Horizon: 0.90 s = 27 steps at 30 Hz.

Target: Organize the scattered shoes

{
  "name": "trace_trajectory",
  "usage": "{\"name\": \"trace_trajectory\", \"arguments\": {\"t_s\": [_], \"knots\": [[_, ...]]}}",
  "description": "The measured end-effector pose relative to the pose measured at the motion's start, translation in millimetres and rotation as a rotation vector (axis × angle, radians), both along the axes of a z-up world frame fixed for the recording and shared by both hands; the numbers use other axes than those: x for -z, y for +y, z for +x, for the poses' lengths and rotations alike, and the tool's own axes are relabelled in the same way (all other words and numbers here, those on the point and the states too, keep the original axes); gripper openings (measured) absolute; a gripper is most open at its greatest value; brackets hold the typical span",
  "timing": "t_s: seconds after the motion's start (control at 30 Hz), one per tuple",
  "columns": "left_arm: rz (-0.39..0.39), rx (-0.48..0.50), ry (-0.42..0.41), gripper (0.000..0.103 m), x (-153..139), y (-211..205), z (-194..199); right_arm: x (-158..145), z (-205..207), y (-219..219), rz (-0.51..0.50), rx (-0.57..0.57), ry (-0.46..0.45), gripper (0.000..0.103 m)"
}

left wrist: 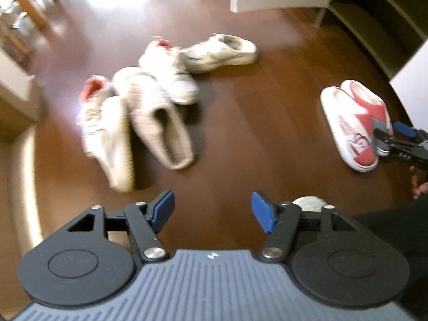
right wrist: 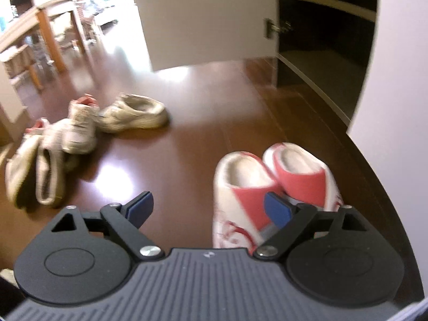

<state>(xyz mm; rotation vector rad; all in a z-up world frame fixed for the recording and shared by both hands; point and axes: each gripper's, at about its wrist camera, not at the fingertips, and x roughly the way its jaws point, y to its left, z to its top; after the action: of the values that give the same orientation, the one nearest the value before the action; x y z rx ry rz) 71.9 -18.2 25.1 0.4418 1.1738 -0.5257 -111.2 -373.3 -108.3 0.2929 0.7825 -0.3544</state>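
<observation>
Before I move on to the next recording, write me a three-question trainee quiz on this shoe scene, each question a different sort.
1. True or false: the red-and-white slippers lie side by side, apart from the heap of pale shoes.
2. Multiple choice: the left gripper is (A) shut on a sneaker, (B) open over bare floor, (C) shut on a slipper.
3. Fill in: the right gripper has its right-hand finger over the ______.

Key
1. True.
2. B: both blue pads stand wide apart with only floor between them.
3. Red-and-white slippers; its jaws are open, and contact cannot be told.
</observation>
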Motion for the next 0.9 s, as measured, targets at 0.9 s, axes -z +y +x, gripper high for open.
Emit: {"name": "trace_trajectory", "arguments": {"t_s": [0.9], "knots": [[-0.255,-0.631,0.099,0.074,219,175,208,34,155,89,-0.015,-0.272,0.184,0.083]]}}
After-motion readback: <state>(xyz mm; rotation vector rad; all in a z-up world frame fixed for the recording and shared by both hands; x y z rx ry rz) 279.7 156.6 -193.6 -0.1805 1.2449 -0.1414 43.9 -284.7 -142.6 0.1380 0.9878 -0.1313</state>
